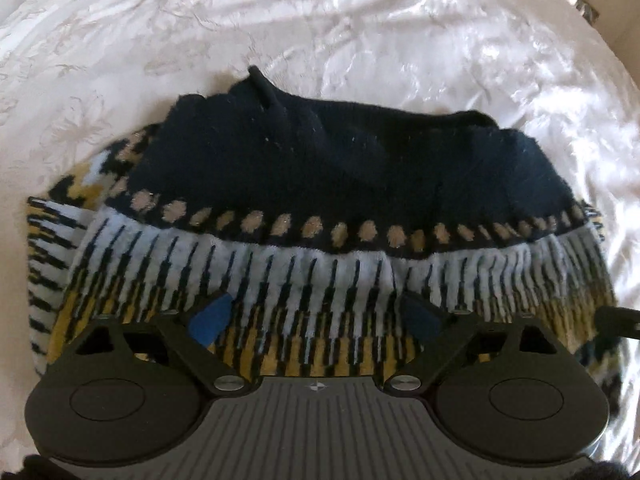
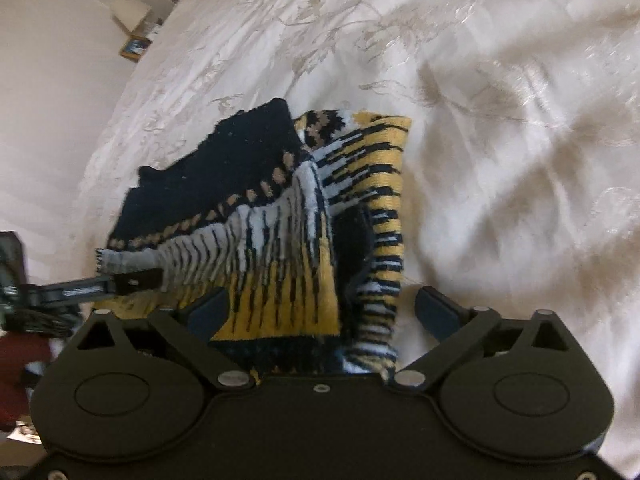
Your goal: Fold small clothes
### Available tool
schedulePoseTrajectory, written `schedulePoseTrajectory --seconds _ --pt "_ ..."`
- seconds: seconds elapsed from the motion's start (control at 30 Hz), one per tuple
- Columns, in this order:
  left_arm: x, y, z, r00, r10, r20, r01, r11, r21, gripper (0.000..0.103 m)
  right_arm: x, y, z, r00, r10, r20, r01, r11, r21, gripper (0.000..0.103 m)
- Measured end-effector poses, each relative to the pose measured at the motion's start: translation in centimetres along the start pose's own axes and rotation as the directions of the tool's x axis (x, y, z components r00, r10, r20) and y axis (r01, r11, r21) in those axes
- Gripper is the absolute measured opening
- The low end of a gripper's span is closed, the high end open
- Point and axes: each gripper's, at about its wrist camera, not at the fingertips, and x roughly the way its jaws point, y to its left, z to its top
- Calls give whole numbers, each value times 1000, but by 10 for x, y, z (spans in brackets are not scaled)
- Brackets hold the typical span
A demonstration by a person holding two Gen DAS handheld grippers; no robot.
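A small knitted sweater (image 1: 320,208), navy at the top with tan dots, white-and-black stripes and yellow below, lies partly folded on a white bedspread (image 1: 360,32). My left gripper (image 1: 316,316) hovers over its striped lower part with its blue-padded jaws wide apart, holding nothing. In the right wrist view the sweater (image 2: 280,240) is bunched with one side folded up. My right gripper (image 2: 324,312) is open, its jaws either side of the yellow hem. The left gripper's finger (image 2: 136,282) shows at the sweater's left edge.
The white embroidered bedspread (image 2: 500,120) is wrinkled all around the sweater. A wall and a small framed picture (image 2: 134,46) stand beyond the bed's far left edge. A dark red thing (image 2: 20,360) shows at the lower left.
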Motion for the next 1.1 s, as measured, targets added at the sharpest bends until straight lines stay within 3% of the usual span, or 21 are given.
schedulePoseTrajectory --seconds 0.07,0.4,0.47,0.5,0.53,0.6,0.8,0.97,1.1 --pt "5 0 1 1000 3 -9 -4 1000 -10 102 3 -4 1 999 46 -6 -46 999 12 103" --pt "13 -4 2 1000 26 0 -26 1000 -18 103 13 -18 8 980 194 -33 -193 981 36 101" --pt "13 -3 1 1000 24 -2 -24 1000 -18 102 13 -20 9 975 216 -52 -215 976 27 78" --pt "12 -2 1 1000 25 -3 -25 1000 -18 102 14 -21 10 977 206 -60 -205 978 26 45" --pt "12 -2 1 1000 25 -5 -26 1000 -16 102 16 -23 10 979 191 -74 -189 981 36 38" --pt "12 -2 1 1000 27 -9 -27 1000 -12 102 16 -31 8 973 219 -76 -214 975 62 36" --pt "-15 -4 6 1000 21 -1 -21 1000 10 100 3 -16 12 980 190 -55 -188 981 39 33" --pt "-49 -9 -25 999 31 39 -32 999 29 100 -13 2 14 985 166 -36 -166 986 14 33" --pt "-45 -12 -47 998 55 14 -56 997 55 100 -16 12 12 991 135 -19 -135 991 13 33"
